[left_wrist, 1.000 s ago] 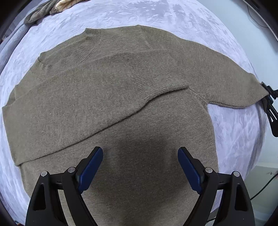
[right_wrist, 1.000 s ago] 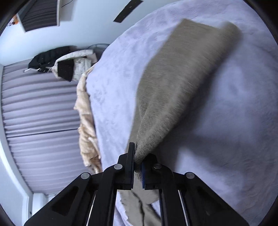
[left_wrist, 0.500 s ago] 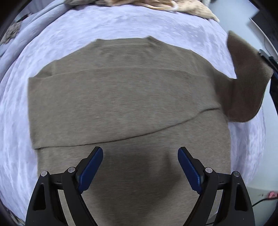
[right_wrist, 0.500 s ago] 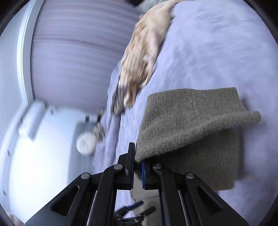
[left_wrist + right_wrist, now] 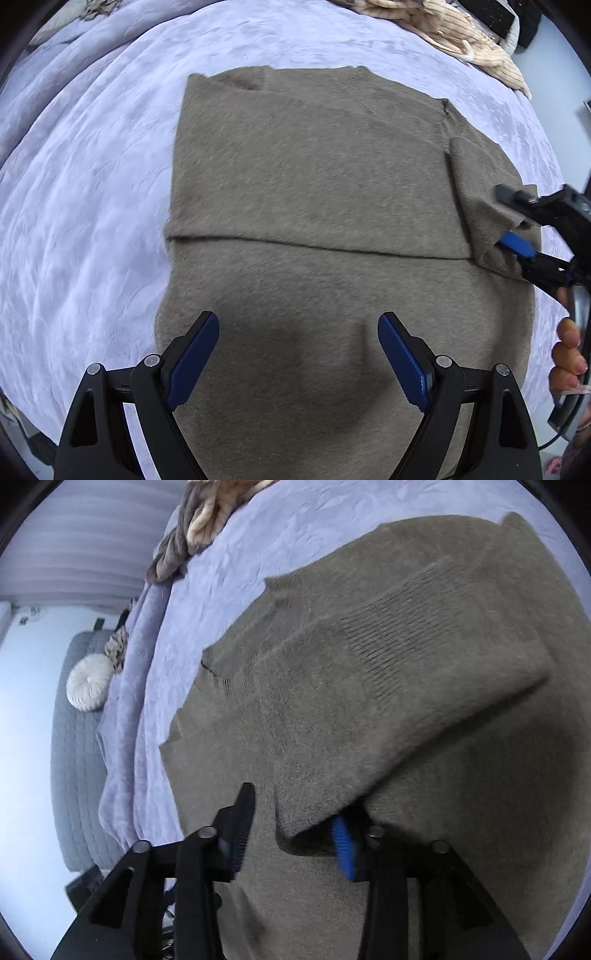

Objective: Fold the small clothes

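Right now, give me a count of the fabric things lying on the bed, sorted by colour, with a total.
Brown: 1, the sweater, with one sleeve folded across it
Cream: 1, a striped garment bunched at the bed's far edge
Grey: 1, a twisted cloth beside the cream one
Lavender: 1, the bedspread underneath
Total: 4

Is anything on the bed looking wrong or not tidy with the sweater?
Only one thing: the sleeve end of the sweater lies humped against one blue finger of the right gripper, whose jaws have just been opening, so it is not flat.
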### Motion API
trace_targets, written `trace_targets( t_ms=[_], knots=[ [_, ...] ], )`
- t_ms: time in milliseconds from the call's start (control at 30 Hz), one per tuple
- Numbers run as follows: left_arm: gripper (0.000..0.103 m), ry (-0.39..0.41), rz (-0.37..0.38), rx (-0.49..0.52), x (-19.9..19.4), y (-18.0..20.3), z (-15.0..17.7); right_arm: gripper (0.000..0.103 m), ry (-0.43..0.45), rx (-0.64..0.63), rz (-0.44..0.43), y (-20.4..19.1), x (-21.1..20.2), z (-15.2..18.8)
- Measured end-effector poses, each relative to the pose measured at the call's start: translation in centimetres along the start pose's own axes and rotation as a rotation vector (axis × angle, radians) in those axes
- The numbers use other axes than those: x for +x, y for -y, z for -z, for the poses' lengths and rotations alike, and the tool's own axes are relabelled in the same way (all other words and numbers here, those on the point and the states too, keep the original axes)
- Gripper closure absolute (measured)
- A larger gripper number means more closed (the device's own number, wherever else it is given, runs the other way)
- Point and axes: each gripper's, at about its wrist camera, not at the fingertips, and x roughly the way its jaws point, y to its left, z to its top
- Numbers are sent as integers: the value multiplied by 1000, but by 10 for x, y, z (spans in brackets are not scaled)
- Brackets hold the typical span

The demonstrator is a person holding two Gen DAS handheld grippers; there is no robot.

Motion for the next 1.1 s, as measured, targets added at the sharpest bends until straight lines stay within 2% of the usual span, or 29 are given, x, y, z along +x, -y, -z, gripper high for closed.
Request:
trace_targets(
  t_ms=[100, 167, 233, 367, 467, 500, 600, 667, 733, 867, 967, 1100],
  knots=[
    [14, 0, 6, -18, 1, -12, 8, 48, 70, 51, 24, 16, -17, -5],
    [14, 9, 8, -23, -5, -23, 11, 93, 71, 66, 16, 11, -15, -16],
    [14, 21, 5, -31, -7, -28, 11, 94, 83, -12, 16, -8, -16, -15],
    [14, 25, -6, -49, -11, -40, 13, 94, 34, -360, 73, -79, 6, 10],
    [14, 29, -10, -66, -8, -35, 9, 94, -73, -574, 135, -112, 40, 44],
    [14, 30, -5, -74, -9, -37, 9, 92, -135, -630, 161, -117, 57, 57],
    [14, 32, 36, -102, -13, -43, 8, 81, -219, -673, 247, -112, 77, 76],
    [14, 43, 73, -111, -17, -45, 5, 62, -215, -633, 220, -100, 67, 81],
    [14, 48, 127, -113, -19, -43, -1, 50, -201, -546, 163, -84, 46, 78],
    [14, 14, 251, -129, -4, -28, -24, 49, -148, -339, 108, -43, 8, 63],
    [14, -16, 293, -159, 14, -18, -42, 49, -78, -123, 59, 6, -28, 54],
    [14, -26, 321, -197, 35, -8, -59, 46, 62, 192, -40, 85, -76, 52]
  ],
)
